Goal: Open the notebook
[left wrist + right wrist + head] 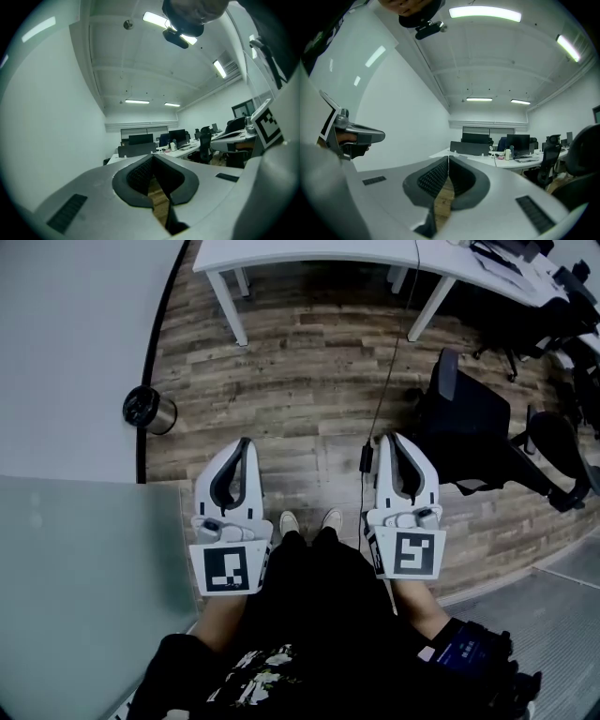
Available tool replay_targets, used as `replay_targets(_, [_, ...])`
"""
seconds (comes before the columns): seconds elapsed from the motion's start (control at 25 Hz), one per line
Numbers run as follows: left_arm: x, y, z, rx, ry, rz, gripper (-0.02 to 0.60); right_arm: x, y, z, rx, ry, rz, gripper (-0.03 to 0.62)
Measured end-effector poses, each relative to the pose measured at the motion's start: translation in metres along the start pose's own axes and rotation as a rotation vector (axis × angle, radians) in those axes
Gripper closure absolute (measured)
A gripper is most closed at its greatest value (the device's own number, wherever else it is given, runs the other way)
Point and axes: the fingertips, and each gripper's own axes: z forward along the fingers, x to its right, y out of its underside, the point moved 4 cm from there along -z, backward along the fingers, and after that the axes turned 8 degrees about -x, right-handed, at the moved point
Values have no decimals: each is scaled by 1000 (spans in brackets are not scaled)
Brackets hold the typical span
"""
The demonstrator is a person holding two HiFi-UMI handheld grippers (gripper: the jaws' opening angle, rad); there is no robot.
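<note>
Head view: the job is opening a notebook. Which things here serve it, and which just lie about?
For the job: left hand-held gripper, right hand-held gripper, both shut, empty; no notebook in view.
Lying about: white desk, office chair, metal bin, hanging cable.

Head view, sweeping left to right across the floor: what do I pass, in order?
Round metal bin → left gripper → the person's shoes → right gripper → black office chair.
</note>
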Motion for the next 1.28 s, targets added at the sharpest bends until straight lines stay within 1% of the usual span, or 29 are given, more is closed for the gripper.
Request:
replay_targets(0.12, [10,4,0,-12,14,-4,572,2,4,-2,-16,-7,0,530])
replay_targets(0.28, [24,8,5,-4,29,17,572,6,10,-1,-40,-26,-14,530])
replay_targets(0.36, [32,10,8,-13,32,10,572,9,13,0,-59,-33,-22,530])
replay_targets(0.52, [48,15,15,-26,34,0,572,16,16,5,-19,-59,-47,530])
replay_targets(0.68, [59,18,21,-25,32,9,572,23,26,8,-30,-70,-22,530])
replay_targets(0.92, [66,20,23,-22,34,-6,572,27,33,8,-38,-82,-18,530])
replay_targets(1.08, [74,14,26,-4,26,-5,572,33,32,8,-34,-90,-23,530])
replay_targets(1.16, [74,11,27,0,16,-20,572,35,30,9,-37,-88,-19,530])
replay_targets(1.28, [72,10,29,7,4,-16,572,38,25,12,-14,-93,-24,530])
